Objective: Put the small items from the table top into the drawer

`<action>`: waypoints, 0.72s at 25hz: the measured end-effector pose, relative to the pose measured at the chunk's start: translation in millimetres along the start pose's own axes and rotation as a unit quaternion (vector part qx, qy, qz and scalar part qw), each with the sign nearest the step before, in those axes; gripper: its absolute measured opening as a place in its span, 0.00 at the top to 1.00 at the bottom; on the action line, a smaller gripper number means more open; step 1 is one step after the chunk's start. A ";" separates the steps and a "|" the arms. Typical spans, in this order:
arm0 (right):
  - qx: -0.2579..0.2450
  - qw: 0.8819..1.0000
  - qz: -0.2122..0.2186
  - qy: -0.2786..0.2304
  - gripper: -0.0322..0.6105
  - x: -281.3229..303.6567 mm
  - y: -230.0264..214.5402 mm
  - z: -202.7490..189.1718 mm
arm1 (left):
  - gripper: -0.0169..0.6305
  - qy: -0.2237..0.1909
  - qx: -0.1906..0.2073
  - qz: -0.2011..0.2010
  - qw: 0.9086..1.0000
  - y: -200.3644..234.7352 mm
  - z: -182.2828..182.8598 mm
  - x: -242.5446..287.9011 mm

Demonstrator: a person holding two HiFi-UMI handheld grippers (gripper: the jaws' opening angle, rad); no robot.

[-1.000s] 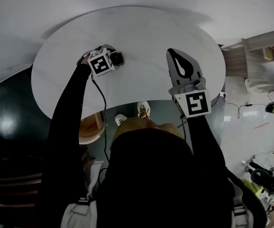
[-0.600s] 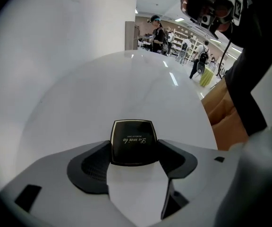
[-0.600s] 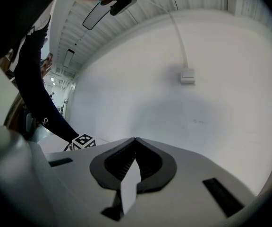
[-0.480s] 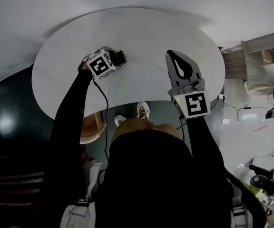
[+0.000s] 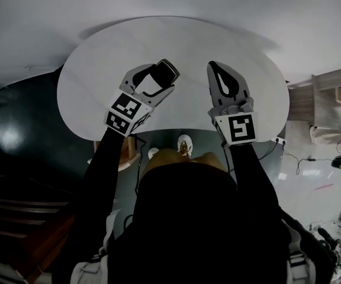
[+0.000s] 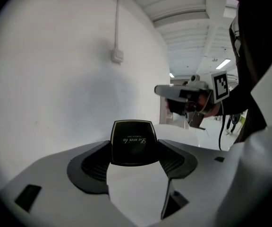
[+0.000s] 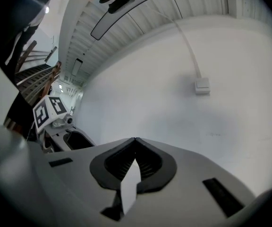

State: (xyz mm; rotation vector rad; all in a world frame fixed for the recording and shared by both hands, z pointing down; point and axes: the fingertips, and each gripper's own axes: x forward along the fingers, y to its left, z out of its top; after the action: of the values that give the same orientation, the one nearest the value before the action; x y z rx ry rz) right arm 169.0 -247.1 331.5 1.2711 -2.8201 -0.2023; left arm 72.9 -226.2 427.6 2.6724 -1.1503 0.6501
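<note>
Left gripper is now clamping the box. It has been swinging from the table's left toward centre and looks lifted. Pick is done; no drawer is showing. Right gripper is idling, jaws pinched together, empty. Table is showing bare white; white wall behind, dark floor on the left.

Head view: strong fisheye curvature toward the edges. The white tabletop is bright and evenly lit, with a soft grey shadow beyond its far rim; the floor at left is dim with a faint sheen. Gripper views: circular black vignette, bowed lines, a glaring ceiling strip light in the left gripper view, near foreground slightly soft.
</note>
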 end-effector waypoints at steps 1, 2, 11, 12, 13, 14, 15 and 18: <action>-0.001 1.000 0.004 -0.005 0.91 2.2 7.6 3.0 | 0.47 -0.030 -0.006 0.016 0.999 -3.8 9.9 -12.4; -0.001 1.000 0.006 -0.009 0.91 3.4 14.1 6.7 | 0.47 -0.062 -0.010 0.035 0.997 -7.4 20.9 -24.6; -0.010 0.999 0.036 -0.021 0.91 6.3 35.3 22.6 | 0.47 -0.144 -0.009 0.121 0.982 -30.4 52.8 -70.9; -0.009 0.999 0.042 -0.022 0.91 7.9 39.2 23.0 | 0.47 -0.143 -0.011 0.127 0.981 -29.0 50.8 -75.8; -0.007 0.999 0.049 -0.023 0.91 9.9 43.0 23.2 | 0.47 -0.142 -0.014 0.135 0.980 -27.3 49.0 -80.9; -0.004 0.998 0.057 -0.023 0.91 12.6 47.4 23.5 | 0.47 -0.141 -0.017 0.144 0.979 -25.5 46.9 -86.4; -0.001 0.997 0.066 -0.025 0.91 15.9 53.4 24.3 | 0.47 -0.139 -0.020 0.153 0.978 -23.3 43.9 -92.9; 0.002 0.995 0.098 -0.026 0.91 27.3 82.9 27.5 | 0.47 -0.132 -0.031 0.185 0.973 -16.0 30.2 -122.0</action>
State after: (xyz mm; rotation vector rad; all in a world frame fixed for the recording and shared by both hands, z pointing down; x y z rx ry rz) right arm 86.8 -210.4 315.1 0.9959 -2.9661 -0.2247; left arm 20.0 -144.9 346.1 2.5675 -1.7342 0.3003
